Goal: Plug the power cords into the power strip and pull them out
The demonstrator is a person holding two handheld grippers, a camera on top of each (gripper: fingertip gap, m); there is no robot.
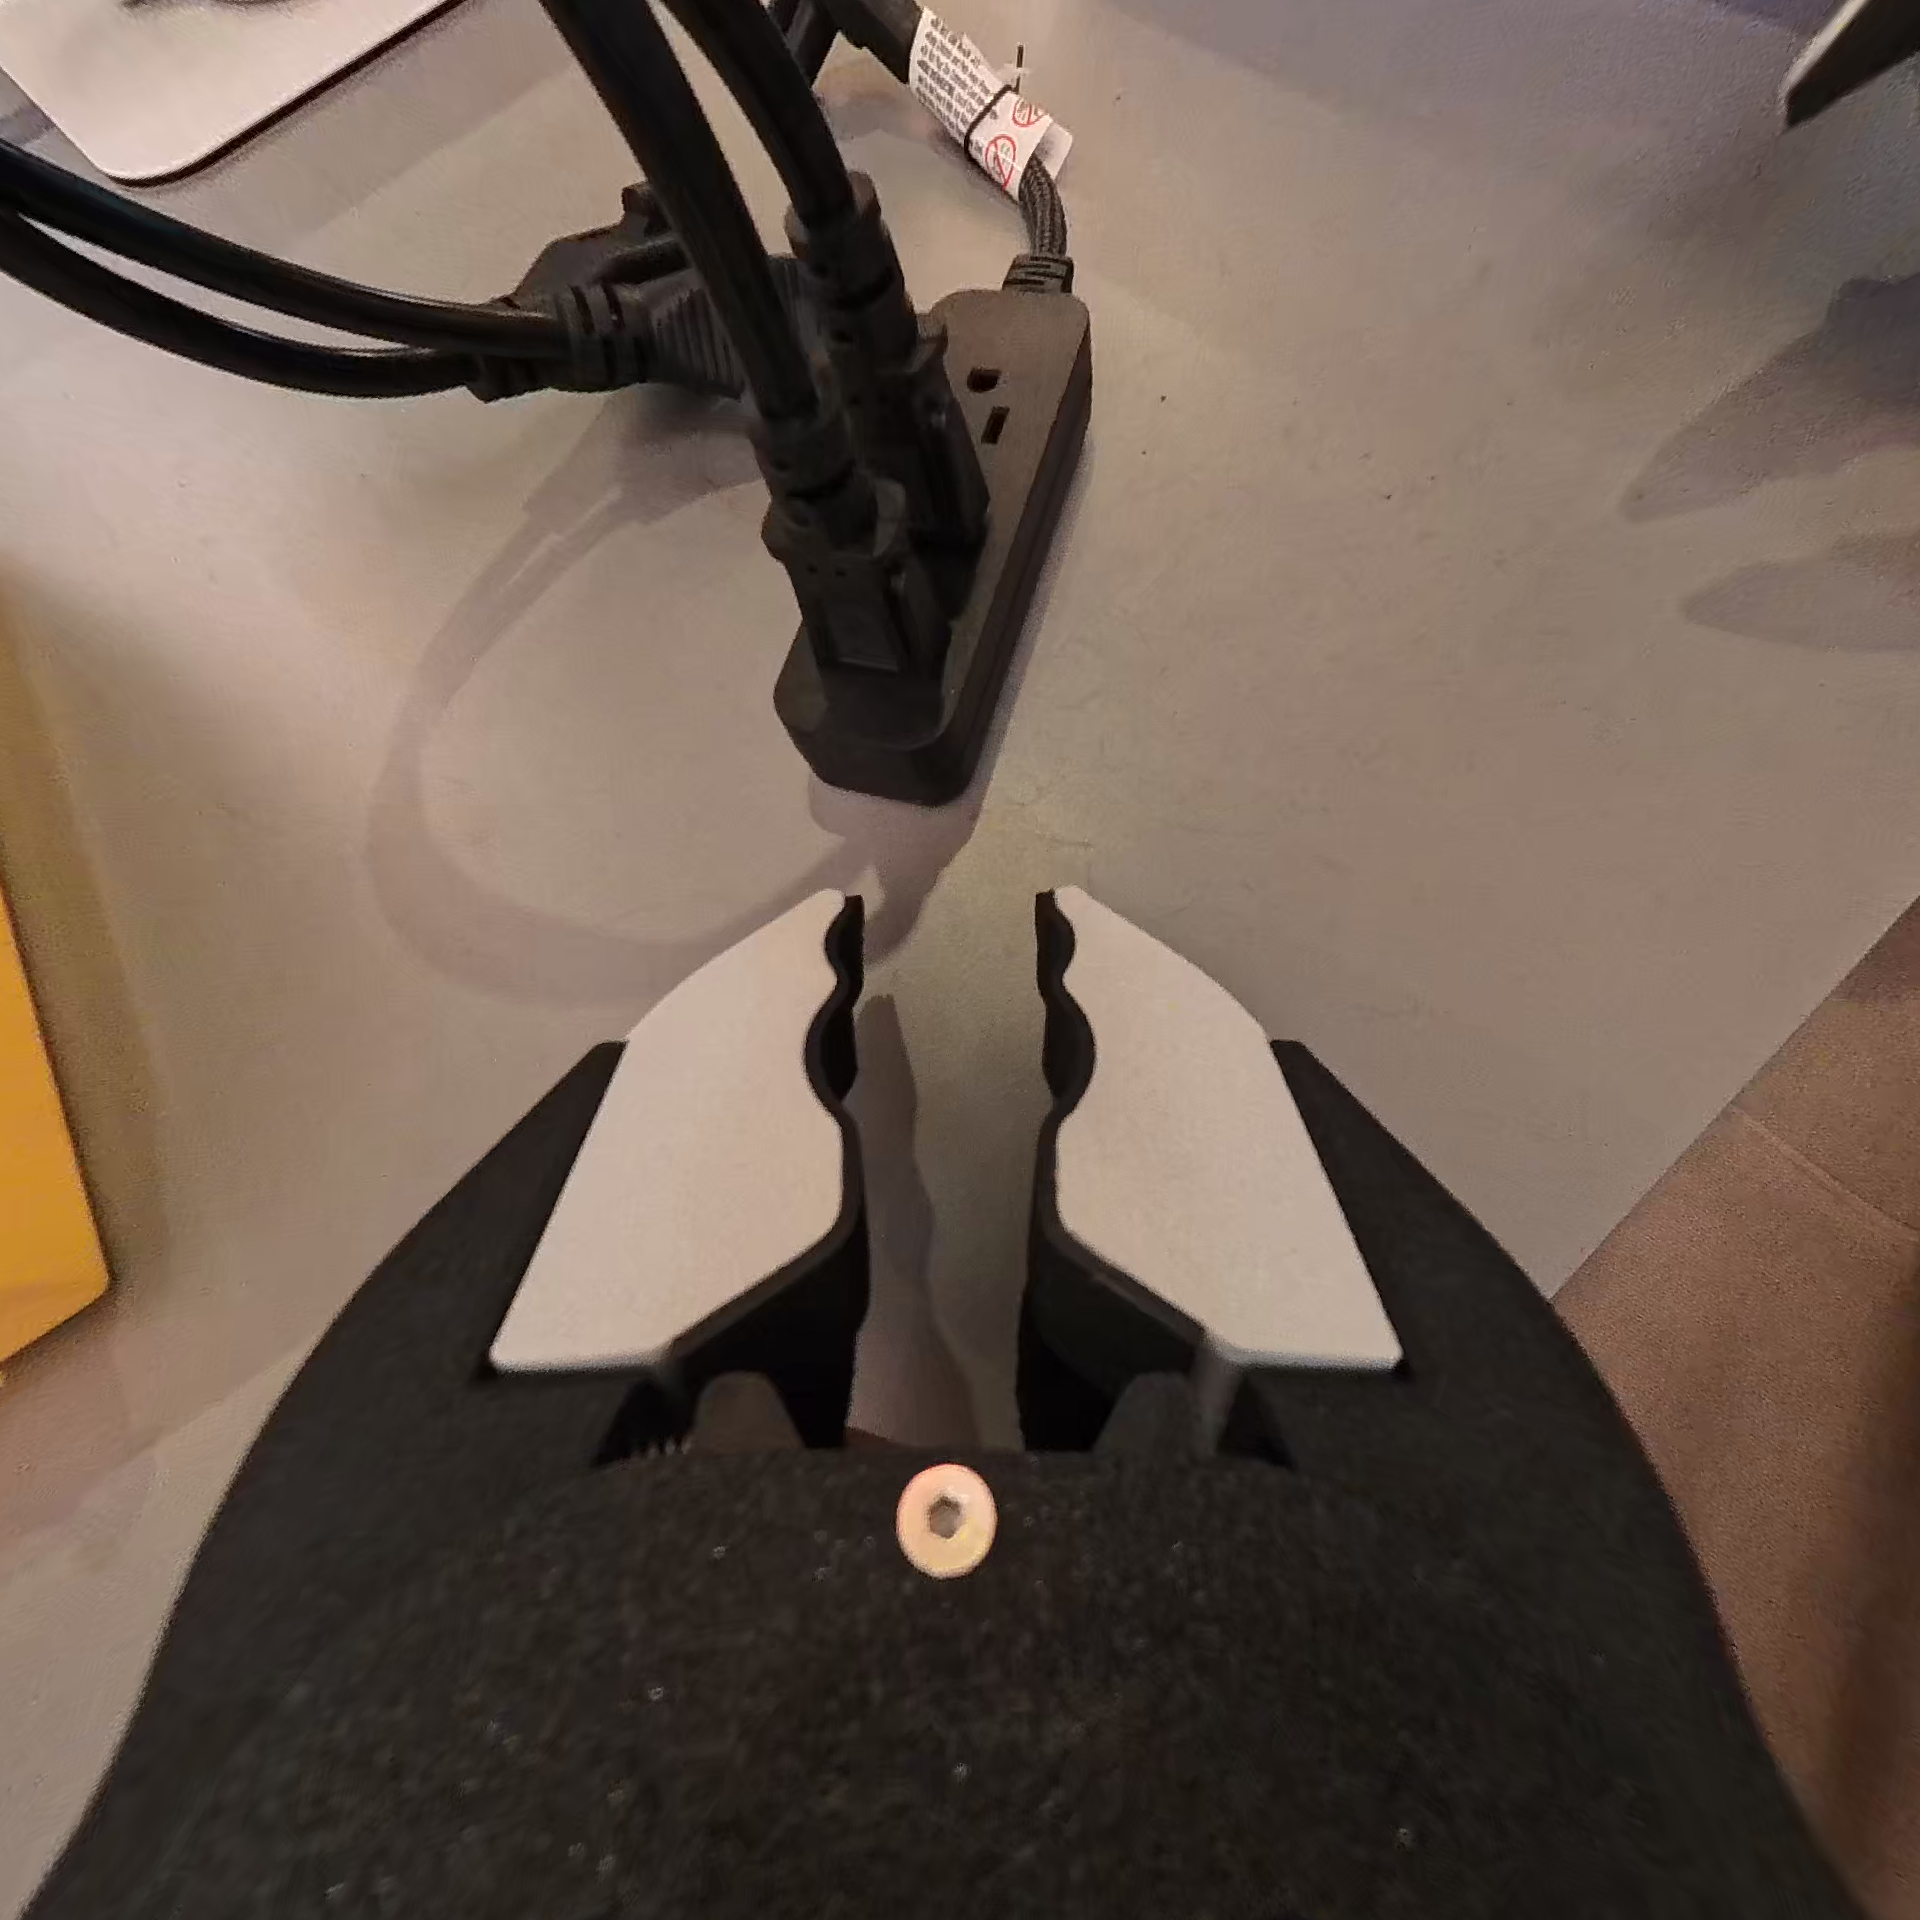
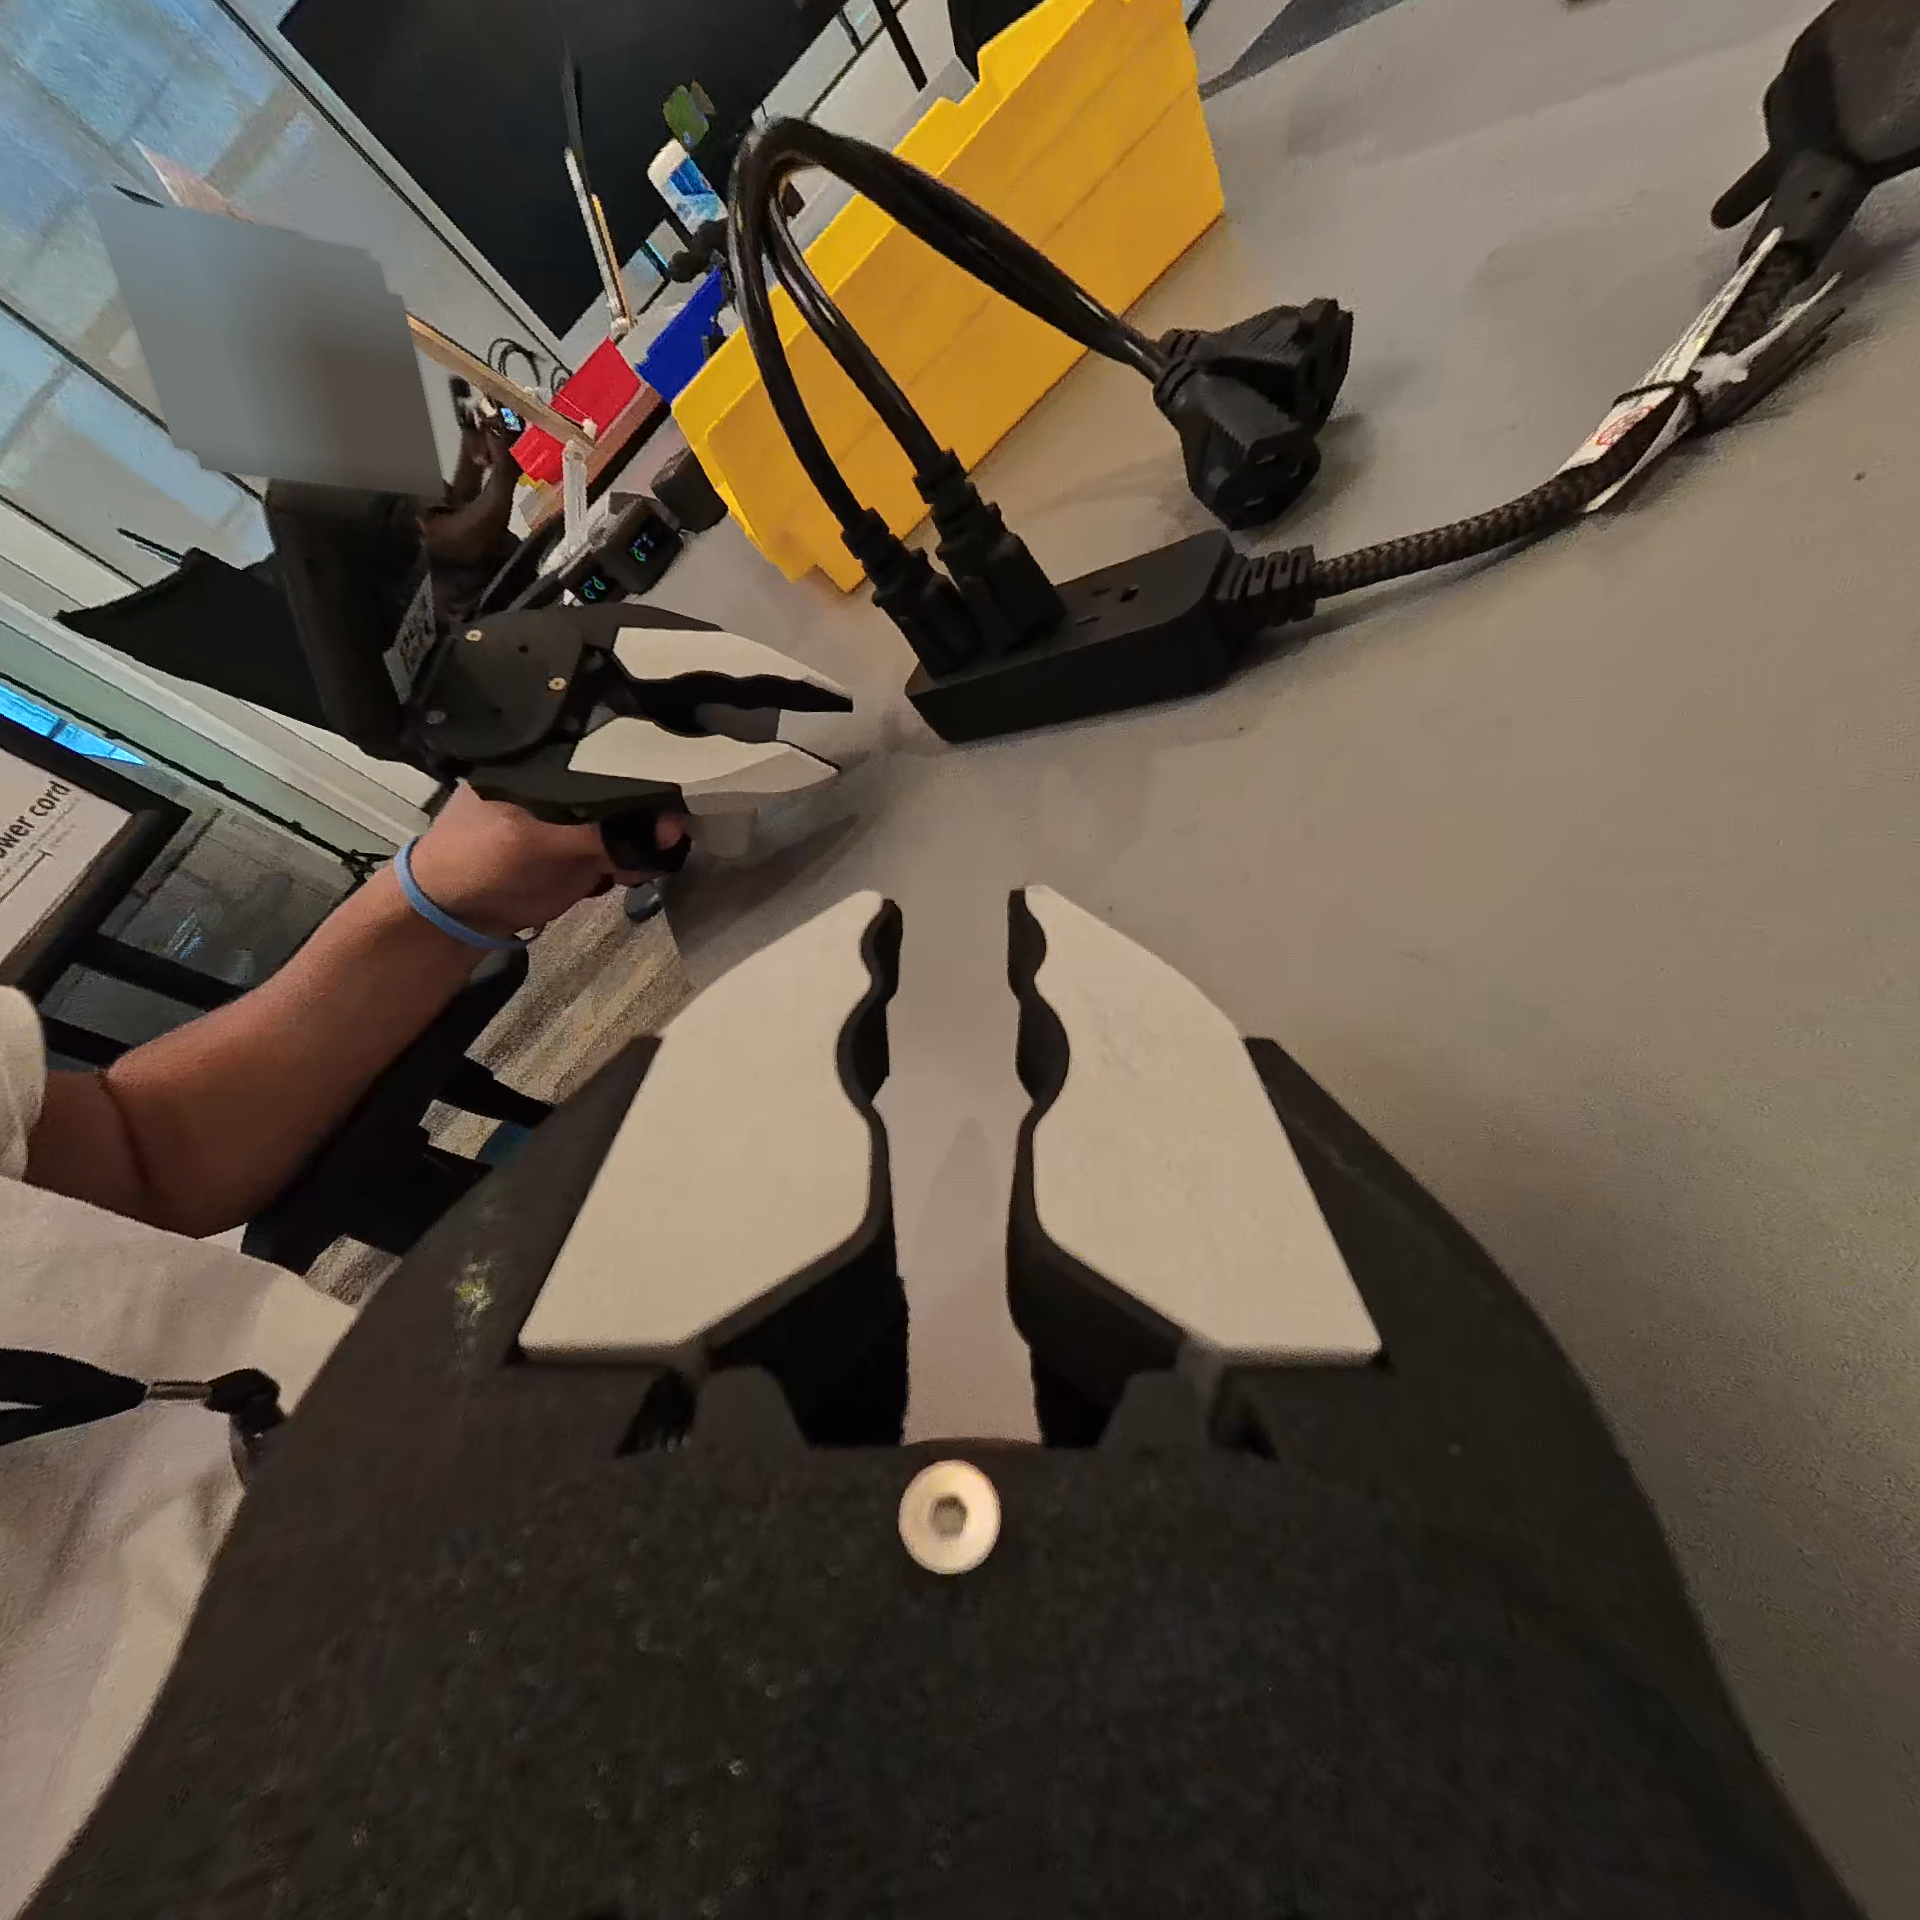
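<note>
A black power strip (image 1: 940,582) lies on the grey table, also in the right wrist view (image 2: 1081,649). Two black power cords are plugged into it, their plugs (image 1: 852,561) (image 2: 956,592) standing upright side by side. Their socket ends (image 2: 1257,416) rest on the table beyond the strip. The strip's braided cable (image 2: 1455,535) runs off to the right. My left gripper (image 1: 948,914) is open and empty, just short of the strip's near end; it also shows in the right wrist view (image 2: 836,732). My right gripper (image 2: 954,914) is open and empty, farther back from the strip.
A yellow bin (image 2: 997,312) stands behind the strip, with red and blue bins farther back. A white tag (image 1: 987,104) wraps the braided cable. The table edge (image 1: 1714,1091) runs at the right of the left wrist view. A person's arm (image 2: 312,1029) holds the left gripper. Tip to tip, the grippers are about 20 centimetres apart. My right gripper's tips are some 20 centimetres from the white tag (image 1: 987,104).
</note>
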